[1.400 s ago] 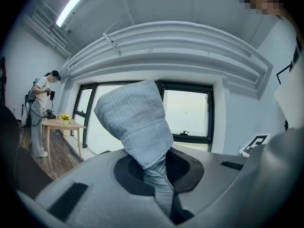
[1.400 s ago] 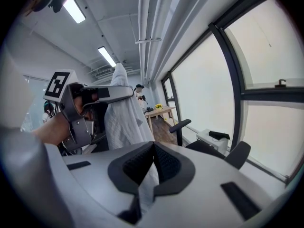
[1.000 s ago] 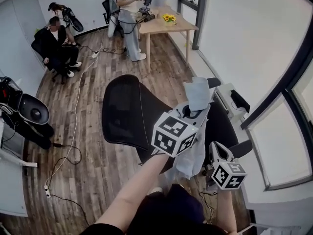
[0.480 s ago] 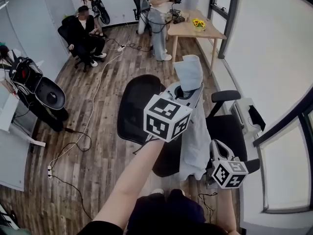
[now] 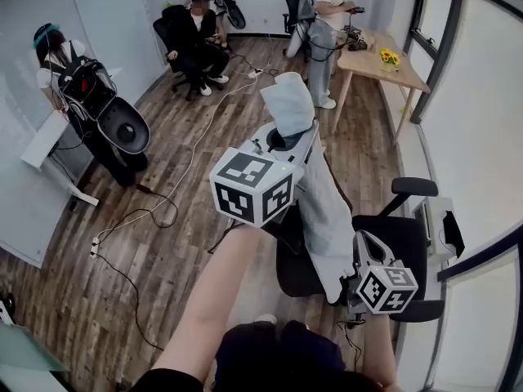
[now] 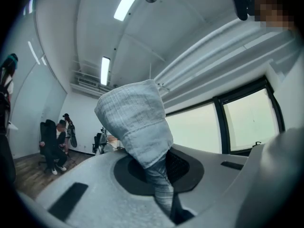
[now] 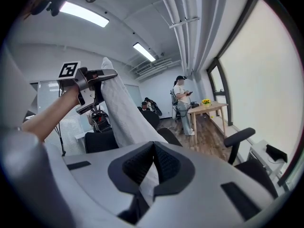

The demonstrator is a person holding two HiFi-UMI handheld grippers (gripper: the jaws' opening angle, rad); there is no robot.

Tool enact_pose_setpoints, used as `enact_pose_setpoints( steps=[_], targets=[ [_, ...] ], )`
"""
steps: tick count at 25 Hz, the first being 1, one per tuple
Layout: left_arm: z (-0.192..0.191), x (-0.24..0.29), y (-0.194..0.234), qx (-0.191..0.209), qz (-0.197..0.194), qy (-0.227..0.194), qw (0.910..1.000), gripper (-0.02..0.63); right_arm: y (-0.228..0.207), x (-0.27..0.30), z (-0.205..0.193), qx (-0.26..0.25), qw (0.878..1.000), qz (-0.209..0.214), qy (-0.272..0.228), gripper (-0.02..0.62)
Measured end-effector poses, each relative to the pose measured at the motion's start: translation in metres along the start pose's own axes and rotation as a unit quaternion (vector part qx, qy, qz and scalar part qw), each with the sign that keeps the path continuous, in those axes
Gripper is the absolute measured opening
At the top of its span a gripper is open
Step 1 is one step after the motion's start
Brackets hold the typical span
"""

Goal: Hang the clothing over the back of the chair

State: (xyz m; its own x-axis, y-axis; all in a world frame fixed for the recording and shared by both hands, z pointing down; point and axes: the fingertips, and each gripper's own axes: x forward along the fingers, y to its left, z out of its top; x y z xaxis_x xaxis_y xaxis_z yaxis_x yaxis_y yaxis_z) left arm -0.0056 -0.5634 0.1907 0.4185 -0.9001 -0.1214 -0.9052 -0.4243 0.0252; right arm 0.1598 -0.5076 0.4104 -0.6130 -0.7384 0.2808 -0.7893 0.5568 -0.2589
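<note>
Two grips, one garment. The clothing [image 5: 317, 198], pale grey, hangs in the air right above the chair [image 5: 391, 239], pulled into a long strip from a high end to a low end. The top end pokes up as a folded lump past the left gripper [image 5: 284, 140], which is clamped tight on it, w/ fabric squeezed between the jaws in the left gripper view. The low end goes to the right gripper [image 5: 358, 243], down by the chair's seat. It's pinched closed too, w/ a fold of cloth caught between the pads in the right gripper view.

The chair's back is mostly hidden behind the cloth from the head view, so I can't say the two touch. One armrest [image 5: 413, 186] sticks out clear on the far side.

My read: this is the carry-and-lift step, and nothing is draped yet. Next move needs the strip brought across the top edge of the back and lowered till cloth falls on both sides. Then both grips let go, and not before, or it slides to the seat.

Beyond the chair are a wooden table [image 5: 384, 68] w/ yellow flowers and a few people farther off. A cable [image 5: 176, 182] trails over the wood floor at the chair's left.
</note>
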Motion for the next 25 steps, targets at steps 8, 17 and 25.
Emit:
enact_pose_setpoints(
  steps=[8,17,25],
  targets=[
    [0.033,-0.085,0.070,0.029,0.098,-0.016,0.9947,0.020,0.050,0.034,0.003,-0.024,0.997,0.067,0.015,0.002],
    [0.025,-0.179,0.133,0.032,0.200,0.003,0.9792,0.020,0.091,0.052,0.016,-0.044,0.993,0.111,0.008,0.002],
    [-0.003,-0.242,0.182,0.008,0.267,0.030,0.9631,0.020,0.102,0.059,0.029,-0.060,0.992,0.111,0.001,0.002]
  ],
)
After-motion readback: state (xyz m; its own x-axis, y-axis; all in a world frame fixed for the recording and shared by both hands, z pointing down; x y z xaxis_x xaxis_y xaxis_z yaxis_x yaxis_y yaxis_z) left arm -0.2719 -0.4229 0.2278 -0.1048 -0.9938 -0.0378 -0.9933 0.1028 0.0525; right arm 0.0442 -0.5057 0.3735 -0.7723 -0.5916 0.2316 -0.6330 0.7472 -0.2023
